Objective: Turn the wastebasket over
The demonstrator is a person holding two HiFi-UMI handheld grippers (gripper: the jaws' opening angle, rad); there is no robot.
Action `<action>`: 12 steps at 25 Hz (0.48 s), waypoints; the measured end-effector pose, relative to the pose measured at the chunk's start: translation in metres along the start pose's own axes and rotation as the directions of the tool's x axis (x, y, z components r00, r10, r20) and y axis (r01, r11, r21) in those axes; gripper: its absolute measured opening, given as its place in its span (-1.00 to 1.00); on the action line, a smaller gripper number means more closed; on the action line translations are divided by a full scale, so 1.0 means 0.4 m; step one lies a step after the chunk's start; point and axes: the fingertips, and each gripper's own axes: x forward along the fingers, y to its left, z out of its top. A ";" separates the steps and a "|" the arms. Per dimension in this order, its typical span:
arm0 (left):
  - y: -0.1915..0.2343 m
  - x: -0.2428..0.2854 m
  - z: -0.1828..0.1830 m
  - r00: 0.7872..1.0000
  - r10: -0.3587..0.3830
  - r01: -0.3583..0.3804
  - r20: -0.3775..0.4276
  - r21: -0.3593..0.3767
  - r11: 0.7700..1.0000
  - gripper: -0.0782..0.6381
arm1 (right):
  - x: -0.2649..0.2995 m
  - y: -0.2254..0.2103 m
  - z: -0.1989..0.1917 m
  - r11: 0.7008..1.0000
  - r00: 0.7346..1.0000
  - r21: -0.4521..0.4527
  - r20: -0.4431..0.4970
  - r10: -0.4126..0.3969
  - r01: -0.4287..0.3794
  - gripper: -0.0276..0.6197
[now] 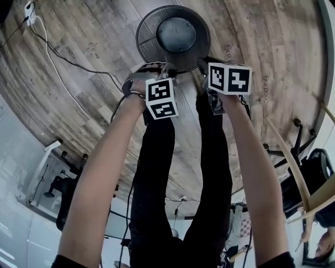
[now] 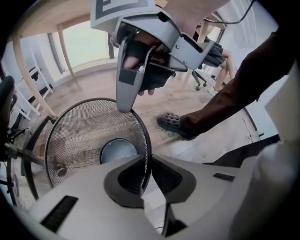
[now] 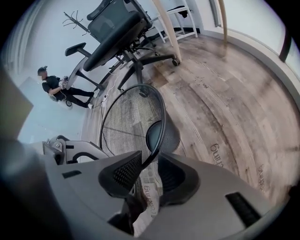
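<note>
A black wire-mesh wastebasket (image 1: 176, 34) stands on the wooden floor with its mouth up, just ahead of the person's feet. My left gripper (image 1: 166, 68) is at the near left of its rim. In the left gripper view the wastebasket (image 2: 84, 136) has its thin rim pinched between the dark pads, so the left gripper (image 2: 146, 176) is shut on it. My right gripper (image 1: 203, 64) is at the near right of the rim. In the right gripper view the wastebasket (image 3: 131, 122) has its rim running down between the pads of the right gripper (image 3: 149, 171), with a gap showing beside it.
The person's legs in black trousers (image 1: 178, 172) stand right behind the basket, one shoe (image 2: 173, 124) beside it. A white power strip with cable (image 1: 31, 13) lies far left. An office chair (image 3: 117, 28) and wooden furniture legs (image 1: 288, 152) stand to the right. A seated person (image 3: 54, 86) is far off.
</note>
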 end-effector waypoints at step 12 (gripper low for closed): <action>0.005 -0.035 -0.014 1.000 0.011 -0.011 -0.001 -0.086 0.996 -0.48 | -0.055 0.035 -0.025 1.000 1.000 -0.014 -0.006 0.026 -0.026 -0.54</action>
